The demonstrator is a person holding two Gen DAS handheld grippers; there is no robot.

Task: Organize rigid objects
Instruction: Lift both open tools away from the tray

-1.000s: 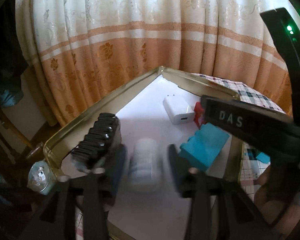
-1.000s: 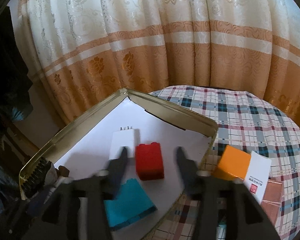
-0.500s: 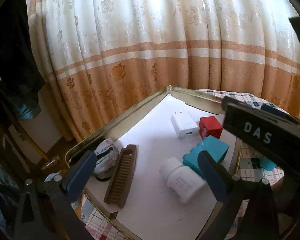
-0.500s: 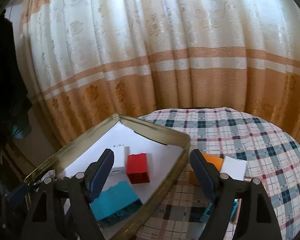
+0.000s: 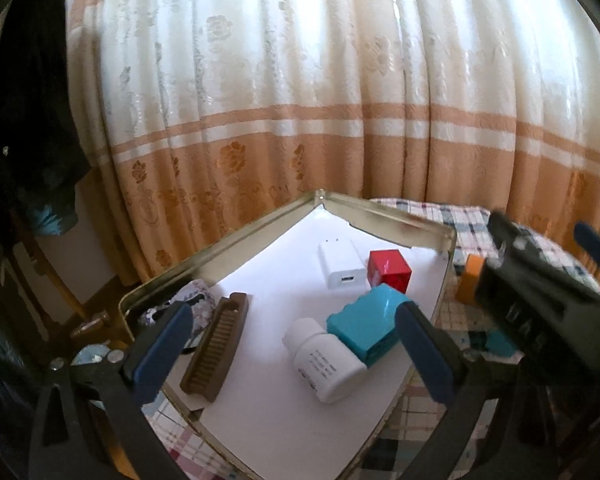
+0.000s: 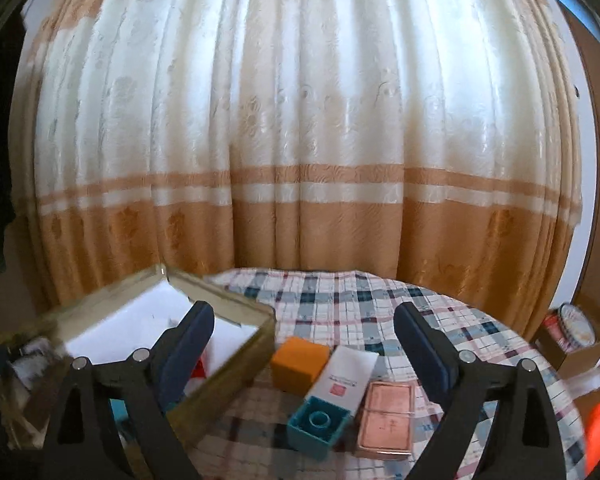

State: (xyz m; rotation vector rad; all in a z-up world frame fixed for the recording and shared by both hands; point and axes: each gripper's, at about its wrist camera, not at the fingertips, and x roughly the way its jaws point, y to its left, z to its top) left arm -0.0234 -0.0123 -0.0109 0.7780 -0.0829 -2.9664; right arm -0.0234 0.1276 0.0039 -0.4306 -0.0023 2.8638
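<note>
A gold tin tray with a white floor holds a white bottle on its side, a teal block, a red block, a white charger and a brown comb. My left gripper hovers open and empty above the tray's near end. My right gripper points over the plaid cloth, its jaws opening with nothing between them. Below it lie an orange block, a white box, a hollow teal block and a copper-coloured box.
A floral cloth item sits in the tray's left corner. The tray stands on a round table with a plaid cloth, backed by a cream and orange curtain. A cardboard box stands beyond the table's right edge.
My left gripper opened off the white bottle, which now lies in the tray, and drew back. My right gripper opened away from the red block and swung right over the plaid cloth.
</note>
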